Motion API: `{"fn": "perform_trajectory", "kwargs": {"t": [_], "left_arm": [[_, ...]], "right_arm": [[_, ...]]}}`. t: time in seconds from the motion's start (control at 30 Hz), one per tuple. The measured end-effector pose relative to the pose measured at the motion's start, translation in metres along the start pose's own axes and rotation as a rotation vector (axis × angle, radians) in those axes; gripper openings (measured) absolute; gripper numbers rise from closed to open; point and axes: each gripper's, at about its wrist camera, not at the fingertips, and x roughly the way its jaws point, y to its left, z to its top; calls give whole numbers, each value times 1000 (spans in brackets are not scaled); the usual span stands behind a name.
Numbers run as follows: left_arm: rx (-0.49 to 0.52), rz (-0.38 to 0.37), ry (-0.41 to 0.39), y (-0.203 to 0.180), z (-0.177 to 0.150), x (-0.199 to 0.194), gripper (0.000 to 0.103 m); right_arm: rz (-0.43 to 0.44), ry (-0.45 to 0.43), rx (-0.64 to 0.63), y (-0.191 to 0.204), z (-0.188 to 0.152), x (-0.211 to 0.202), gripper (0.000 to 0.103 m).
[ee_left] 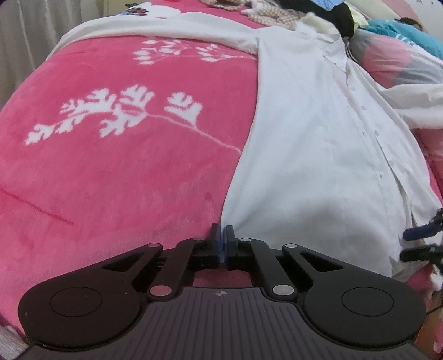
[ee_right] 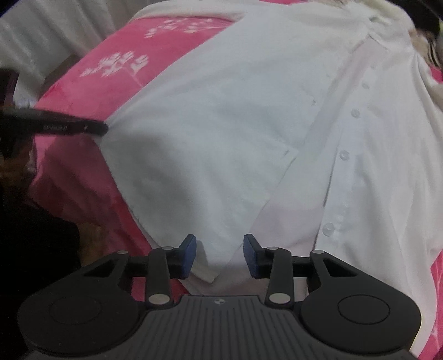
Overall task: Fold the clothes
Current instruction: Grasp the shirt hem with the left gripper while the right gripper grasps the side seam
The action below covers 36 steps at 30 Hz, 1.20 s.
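Note:
A white button-up shirt [ee_left: 304, 152] lies spread on a pink blanket, its button placket [ee_right: 343, 155] running up the right side. My left gripper [ee_left: 223, 231] is shut at the shirt's near left edge, with the cloth's corner drawn into its tips. In the right wrist view the left gripper [ee_right: 103, 128] comes in from the left and meets that same corner. My right gripper [ee_right: 220, 256] stands open over the hem, and a folded flap of the shirt [ee_right: 221, 124] lies between its blue pads [ee_right: 189, 256] without being pressed. The right gripper [ee_left: 415, 243] also shows at the right edge of the left wrist view.
The pink blanket [ee_left: 110, 180] with white flower prints covers the bed to the left of the shirt. A heap of mixed clothes [ee_left: 277, 13] lies at the far end. A clear bag with pink contents [ee_left: 401, 63] sits at the far right. A pale curtain [ee_left: 27, 27] hangs on the left.

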Motion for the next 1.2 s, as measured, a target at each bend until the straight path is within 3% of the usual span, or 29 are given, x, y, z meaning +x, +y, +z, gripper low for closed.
{"fn": "perform_trajectory", "kwargs": {"t": [0.07,0.2,0.23,0.3,0.4,0.6,0.63,0.7,0.77,0.8,0.97,1.2], "left_arm": [[-3,-11,8,1,1,0,0],[-36,-74,40,9,5,-2,4],[-45,-75,39,10,6,-3,7],[-67,-87,40,14,7,-3,25],[-81,-115,61,15,8,1,31],[-49,-102,46,9,6,7,29],[-52,-101,42,9,6,7,26],[-63,-93,35,11,7,8,8],[-88,-101,41,15,9,8,3],[-101,-107,44,17,9,7,1],[-129,-116,57,21,11,3,0],[-56,-65,94,16,5,-11,0]], "right_arm": [[-32,9,-26,4,-5,6,39],[-53,-96,-224,18,-21,-19,40],[-56,-126,-294,23,-26,-26,43],[-55,-148,-426,37,-35,-29,46],[-74,-145,-594,58,-45,-19,48],[-135,-122,-782,86,-51,18,48],[-132,-118,-771,85,-48,20,45],[-120,-109,-738,81,-44,21,33],[-117,-95,-663,77,-36,20,9],[-115,-88,-636,75,-33,17,6],[-112,-72,-610,74,-32,9,2],[-48,-44,-588,78,-32,0,2]]}}
